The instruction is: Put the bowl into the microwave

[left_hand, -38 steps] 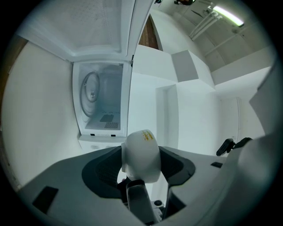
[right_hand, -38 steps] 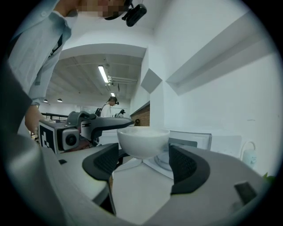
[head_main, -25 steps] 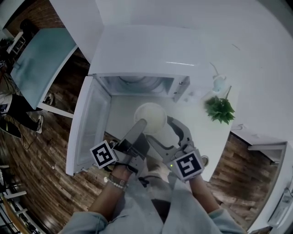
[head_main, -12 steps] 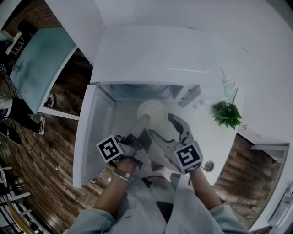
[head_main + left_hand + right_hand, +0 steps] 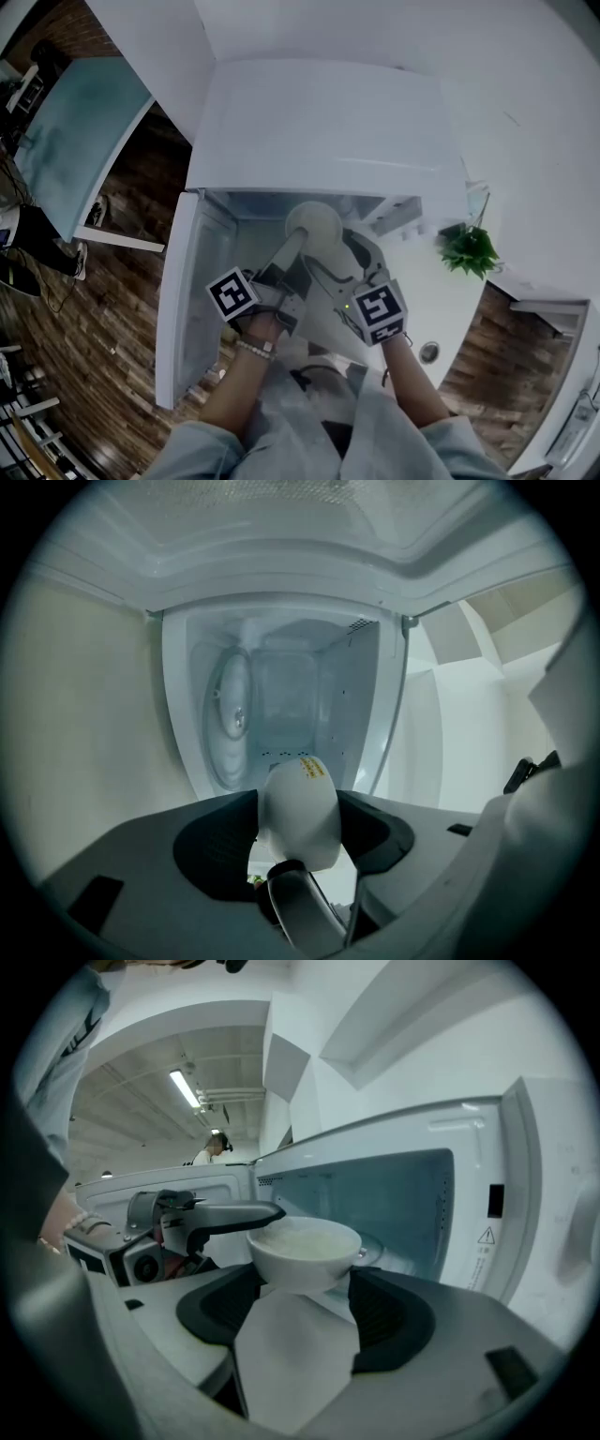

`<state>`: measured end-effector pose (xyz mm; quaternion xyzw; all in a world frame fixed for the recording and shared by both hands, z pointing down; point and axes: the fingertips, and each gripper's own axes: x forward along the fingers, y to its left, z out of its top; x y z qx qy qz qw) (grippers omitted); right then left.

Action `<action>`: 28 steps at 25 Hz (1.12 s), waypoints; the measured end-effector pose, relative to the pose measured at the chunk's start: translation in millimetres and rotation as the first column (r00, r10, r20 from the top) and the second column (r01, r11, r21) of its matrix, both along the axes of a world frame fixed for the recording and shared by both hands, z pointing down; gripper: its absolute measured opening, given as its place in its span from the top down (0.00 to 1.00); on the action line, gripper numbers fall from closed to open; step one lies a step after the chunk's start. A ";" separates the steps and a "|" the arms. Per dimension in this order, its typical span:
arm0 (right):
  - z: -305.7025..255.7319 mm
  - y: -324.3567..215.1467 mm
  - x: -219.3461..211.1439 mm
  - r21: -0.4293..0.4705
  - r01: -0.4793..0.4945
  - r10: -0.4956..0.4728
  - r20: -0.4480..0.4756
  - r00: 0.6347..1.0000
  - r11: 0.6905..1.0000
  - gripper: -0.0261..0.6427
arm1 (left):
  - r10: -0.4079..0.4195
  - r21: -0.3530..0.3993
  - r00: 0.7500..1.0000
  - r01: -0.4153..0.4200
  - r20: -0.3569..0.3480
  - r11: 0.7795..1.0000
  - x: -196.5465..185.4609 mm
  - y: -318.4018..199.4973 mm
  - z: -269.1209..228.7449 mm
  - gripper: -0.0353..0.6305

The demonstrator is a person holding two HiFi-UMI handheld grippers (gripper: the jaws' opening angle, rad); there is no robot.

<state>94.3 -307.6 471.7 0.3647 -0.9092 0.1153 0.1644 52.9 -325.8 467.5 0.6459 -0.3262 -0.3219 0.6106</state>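
Compared with the earlier frame, the bowl [image 5: 314, 223] is carried higher in the frame, to the mouth of the open microwave [image 5: 319, 122]. It is clenched at its rim by the left hand-held gripper [image 5: 296, 242] and the right hand-held gripper [image 5: 345, 246], with the jaws only narrowly parted.

Left gripper [image 5: 296, 242]: pale grey shell, long slim grey finger [image 5: 286, 258], cube [image 5: 233, 293] with black-and-white square markers at the rear.

Right gripper [image 5: 345, 246]: same grey, bulkier curved shell, matching marker cube [image 5: 376, 312], small green light [image 5: 349, 307] beside it.

In the left gripper view: broad matte grey jaws, recessed black textured pads [image 5: 211, 855], one dark glossy rounded bar [image 5: 300, 916] at centre.

In the right gripper view: same grey jaws and black pads [image 5: 394, 1321], plus a white wedge-shaped piece [image 5: 295, 1354] at centre.

Beaded bracelet [image 5: 248, 349] on the left wrist. Light blue-grey sleeves [image 5: 173, 452] ending at the forearms. Pale grey garment [image 5: 309, 412] over the torso.
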 end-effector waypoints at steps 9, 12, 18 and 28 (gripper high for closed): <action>22.2 -28.8 -7.6 -0.042 -0.031 0.030 -0.031 0.999 0.999 0.48 | -0.028 -0.057 0.999 0.027 -0.020 0.998 -8.1 -29.0 23.2 0.57; 30.6 -34.4 -8.9 -0.062 -0.049 0.047 -0.035 0.998 0.997 0.48 | -0.026 -0.071 1.000 0.025 -0.017 0.997 -10.1 -35.9 29.9 0.57; 36.3 -47.5 -12.5 -0.081 -0.073 0.070 -0.041 0.997 0.994 0.49 | -0.021 -0.094 1.000 0.020 -0.009 0.995 -12.0 -48.9 39.5 0.58; 47.0 -55.6 -13.4 -0.117 -0.087 0.079 -0.069 0.994 0.989 0.49 | -0.004 -0.115 1.000 0.005 0.013 0.993 -12.8 -57.2 50.8 0.57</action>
